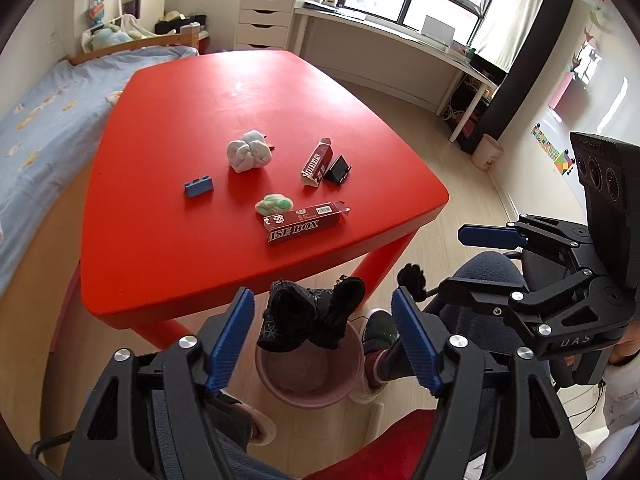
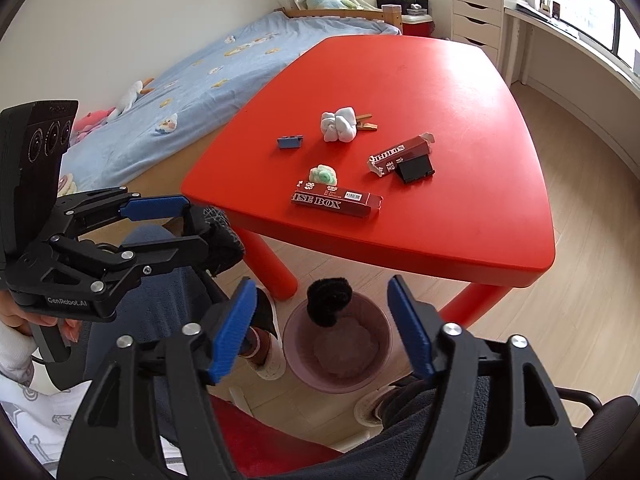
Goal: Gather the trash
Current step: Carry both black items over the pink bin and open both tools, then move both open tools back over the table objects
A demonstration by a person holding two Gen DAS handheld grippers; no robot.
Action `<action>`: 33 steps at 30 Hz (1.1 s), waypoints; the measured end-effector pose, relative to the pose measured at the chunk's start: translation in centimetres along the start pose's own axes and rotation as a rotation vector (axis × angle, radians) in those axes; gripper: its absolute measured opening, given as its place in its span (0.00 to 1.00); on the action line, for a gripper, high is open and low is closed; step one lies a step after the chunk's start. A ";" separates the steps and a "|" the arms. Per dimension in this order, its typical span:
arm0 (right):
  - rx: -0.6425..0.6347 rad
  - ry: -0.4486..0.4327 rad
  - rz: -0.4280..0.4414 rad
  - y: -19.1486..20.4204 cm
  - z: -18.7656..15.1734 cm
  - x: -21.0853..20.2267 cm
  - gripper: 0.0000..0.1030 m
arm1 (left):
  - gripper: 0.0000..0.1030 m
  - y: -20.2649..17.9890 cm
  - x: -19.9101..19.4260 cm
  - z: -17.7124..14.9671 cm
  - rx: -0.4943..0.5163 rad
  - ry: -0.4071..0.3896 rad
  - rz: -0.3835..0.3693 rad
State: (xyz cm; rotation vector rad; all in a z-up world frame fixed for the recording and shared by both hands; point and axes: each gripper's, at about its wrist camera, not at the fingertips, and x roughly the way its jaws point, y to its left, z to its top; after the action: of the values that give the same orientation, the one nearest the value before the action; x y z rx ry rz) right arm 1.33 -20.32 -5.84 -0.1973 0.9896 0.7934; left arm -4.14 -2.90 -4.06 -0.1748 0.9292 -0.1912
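A pink bin (image 1: 276, 392) (image 2: 294, 364) stands on the floor by the red table's (image 1: 192, 264) near edge. My left gripper (image 1: 322, 300) (image 2: 200, 224) hangs open above it, with a crumpled black bag (image 1: 304, 320) (image 2: 220, 236) loose between its blue pads, touching neither. My right gripper (image 2: 321, 284) (image 1: 452, 260) is open too, and a fuzzy black wad (image 2: 330, 300) (image 1: 412, 278) sits in the gap over the bin. On the table lie a white tissue ball (image 1: 250, 155), a green-white wad (image 1: 274, 203), a long red box (image 1: 306, 222) and a short red box (image 1: 317, 162).
A blue block (image 1: 198, 188), a black binder clip (image 1: 338, 169) and a wooden clothespin (image 2: 366, 120) also lie on the table. A person's knees and slippered feet (image 2: 272, 364) flank the bin. A bed (image 1: 36, 128) runs along the table's far side, and a desk (image 1: 400, 40) lines the window.
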 end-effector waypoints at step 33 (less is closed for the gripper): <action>0.026 -0.013 -0.020 -1.3 0.8 -0.1 0.96 | 0.93 2.2 -0.3 0.4 -0.065 0.001 0.053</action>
State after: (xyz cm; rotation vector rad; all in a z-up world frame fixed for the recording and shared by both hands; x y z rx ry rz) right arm 2.70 -20.90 -5.61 -0.1788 0.9841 0.7621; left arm -3.81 -0.68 -4.07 -0.2098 0.9401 -0.1120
